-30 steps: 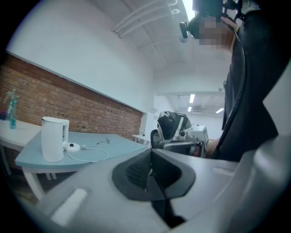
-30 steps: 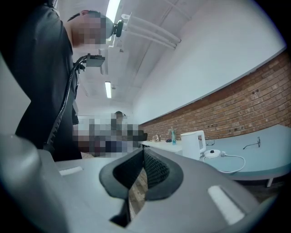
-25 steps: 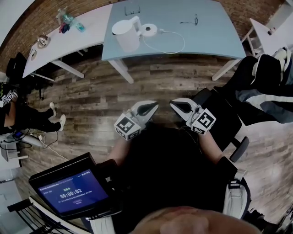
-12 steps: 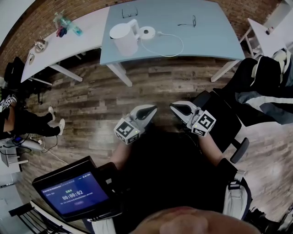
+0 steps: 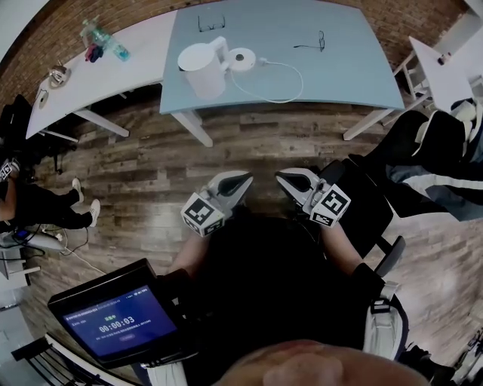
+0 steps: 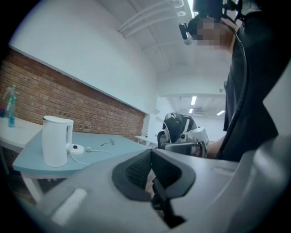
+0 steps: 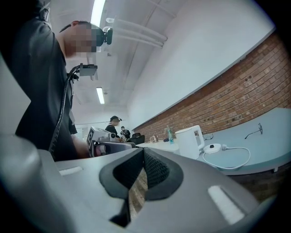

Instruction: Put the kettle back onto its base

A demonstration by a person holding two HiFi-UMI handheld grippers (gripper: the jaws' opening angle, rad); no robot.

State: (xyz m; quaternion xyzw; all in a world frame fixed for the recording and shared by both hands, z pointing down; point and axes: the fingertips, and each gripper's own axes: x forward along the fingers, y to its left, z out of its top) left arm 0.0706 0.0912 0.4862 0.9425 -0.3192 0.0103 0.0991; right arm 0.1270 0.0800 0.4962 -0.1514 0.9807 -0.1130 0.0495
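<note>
A white kettle (image 5: 202, 68) stands on the blue-grey table (image 5: 339, 71) just left of its round white base (image 5: 242, 57), whose cable loops to the right. The left gripper view shows the kettle (image 6: 55, 141) and base (image 6: 75, 148) far off, and so does the right gripper view, with kettle (image 7: 188, 141) and base (image 7: 212, 148). My left gripper (image 5: 243, 179) and right gripper (image 5: 284, 178) are held side by side close to my body, over the wood floor and well short of the table. Both point level. The left gripper (image 6: 151, 152) and the right gripper (image 7: 143, 150) are shut with nothing between their pads.
Two pairs of glasses (image 5: 309, 38) (image 5: 213, 20) lie on the blue-grey table. A white table (image 5: 113, 71) with bottles (image 5: 102, 41) adjoins it at the left. A chair draped with jackets (image 5: 430, 151) stands at the right, a tablet screen (image 5: 117, 320) is at the lower left, and a seated person's legs (image 5: 45, 207) are at the far left.
Both grippers have drifted slightly left in the head view, still shut and side by side. The table and kettle have also slid left and a little up in the picture.
</note>
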